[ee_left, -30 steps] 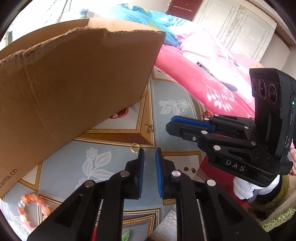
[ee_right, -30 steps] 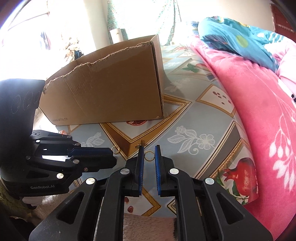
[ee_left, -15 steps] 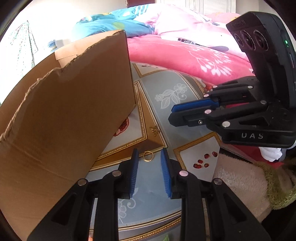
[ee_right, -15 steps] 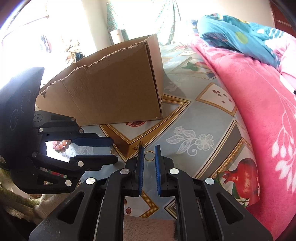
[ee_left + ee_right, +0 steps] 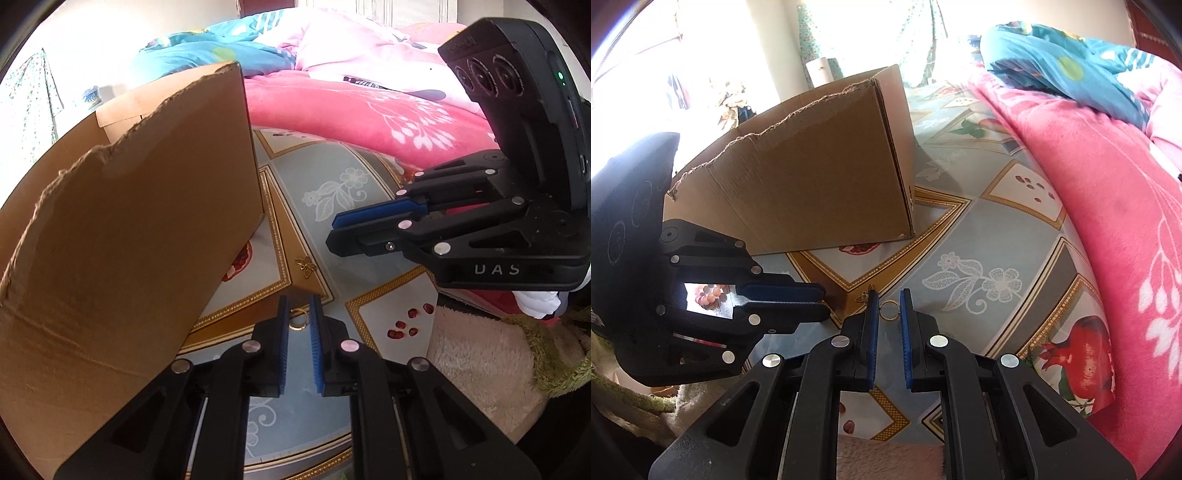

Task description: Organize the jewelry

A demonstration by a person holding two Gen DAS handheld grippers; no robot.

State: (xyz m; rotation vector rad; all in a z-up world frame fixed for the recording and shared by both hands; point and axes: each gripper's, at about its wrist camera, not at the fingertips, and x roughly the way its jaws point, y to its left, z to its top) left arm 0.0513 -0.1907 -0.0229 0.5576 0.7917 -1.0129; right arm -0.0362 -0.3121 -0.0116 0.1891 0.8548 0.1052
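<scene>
Left jaws stand a little apart, the left gripper (image 5: 298,321) straddling a gold ring (image 5: 298,319) that lies flat on the tablecloth (image 5: 351,206). The blue pads (image 5: 283,332) sit just beside the ring on either side, and I cannot see them pinching it yet. A second ago this ring lay ahead of the tips. The gripper has since swung round and come down over it, and the gap is narrower than half a second ago, so a close looks to be under way.

Right jaws are likewise slightly apart. The right gripper (image 5: 888,312) brackets a second ring (image 5: 889,310), much as it did a second ago, so that side seems to be waiting.

A small bee charm (image 5: 306,265) lies between the two grippers, untouched. Pink beads (image 5: 709,293) show through the left gripper's frame, well off to its side. The box (image 5: 147,221) stands just beside the left gripper, open at the top.

Both rings now appear lined up for pickup. Nothing is lifted yet, so the sorting has barely begun. Thin, flat rings may slip out as the pads close.
</scene>
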